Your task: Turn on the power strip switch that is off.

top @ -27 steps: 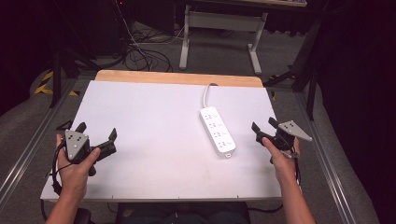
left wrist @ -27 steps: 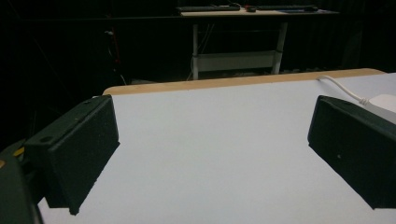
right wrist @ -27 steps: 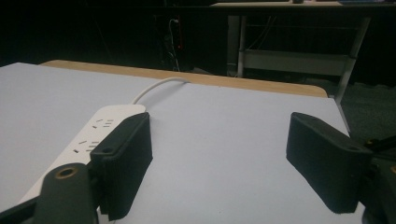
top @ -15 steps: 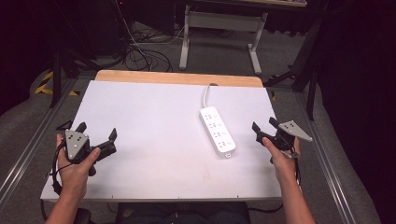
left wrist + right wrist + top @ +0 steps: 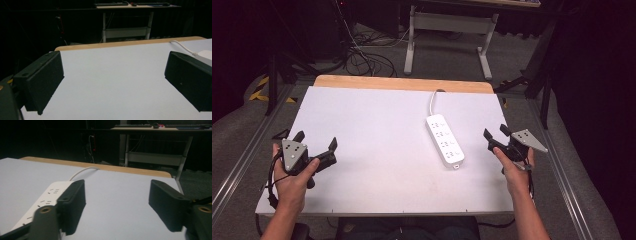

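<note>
Here both tools gape: the left tool (image 5: 316,145) near the worktop's (image 5: 377,125) left edge, the right tool (image 5: 494,136) at its right edge, beside the strip (image 5: 445,140).

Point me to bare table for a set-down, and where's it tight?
Widest free patch: the white table top between the left gripper and the power strip, back to the wooden edge. Bare near strip in front too. Tight: the gap between the power strip and the right gripper, and around its cord.

We hold both grippers low and wide apart: left gripper (image 5: 316,146) fingers spread, right gripper (image 5: 495,135) fingers spread, both empty.
</note>
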The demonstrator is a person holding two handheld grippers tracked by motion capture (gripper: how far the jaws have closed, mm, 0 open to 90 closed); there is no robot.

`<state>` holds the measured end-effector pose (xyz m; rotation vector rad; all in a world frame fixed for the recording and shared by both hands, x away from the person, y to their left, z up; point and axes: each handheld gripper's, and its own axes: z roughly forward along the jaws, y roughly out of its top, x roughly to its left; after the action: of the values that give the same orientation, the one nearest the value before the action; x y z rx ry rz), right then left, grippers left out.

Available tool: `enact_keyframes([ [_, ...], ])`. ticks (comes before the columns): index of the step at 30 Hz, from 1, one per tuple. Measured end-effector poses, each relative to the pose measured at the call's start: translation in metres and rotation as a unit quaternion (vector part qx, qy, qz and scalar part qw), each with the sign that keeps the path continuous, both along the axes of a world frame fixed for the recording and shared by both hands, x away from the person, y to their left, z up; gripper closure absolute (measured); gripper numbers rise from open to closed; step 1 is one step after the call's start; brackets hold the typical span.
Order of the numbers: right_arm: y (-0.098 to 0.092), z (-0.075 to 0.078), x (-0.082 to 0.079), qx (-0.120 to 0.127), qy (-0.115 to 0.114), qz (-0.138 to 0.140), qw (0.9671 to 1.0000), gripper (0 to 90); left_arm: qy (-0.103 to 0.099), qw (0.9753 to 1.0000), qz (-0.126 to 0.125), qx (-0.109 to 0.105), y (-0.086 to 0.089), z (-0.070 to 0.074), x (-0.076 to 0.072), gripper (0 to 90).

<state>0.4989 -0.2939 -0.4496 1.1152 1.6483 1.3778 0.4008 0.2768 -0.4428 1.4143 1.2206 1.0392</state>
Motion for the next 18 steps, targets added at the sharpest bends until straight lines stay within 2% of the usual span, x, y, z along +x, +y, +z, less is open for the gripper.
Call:
enact_keyframes([
  [12,0.0002,0.006,-0.0039,0.004,-0.015,0.014,0.9998,62.4,-0.001,1.0,-0.001,0.0,-0.0005,-0.0001,0.0003,2.8],
  [18,-0.0005,0.0103,-0.0066,0.009,-0.01,0.043,0.999,77.1,0.0,1.0,-0.003,-0.001,-0.001,-0.0002,0.0002,2.9],
])
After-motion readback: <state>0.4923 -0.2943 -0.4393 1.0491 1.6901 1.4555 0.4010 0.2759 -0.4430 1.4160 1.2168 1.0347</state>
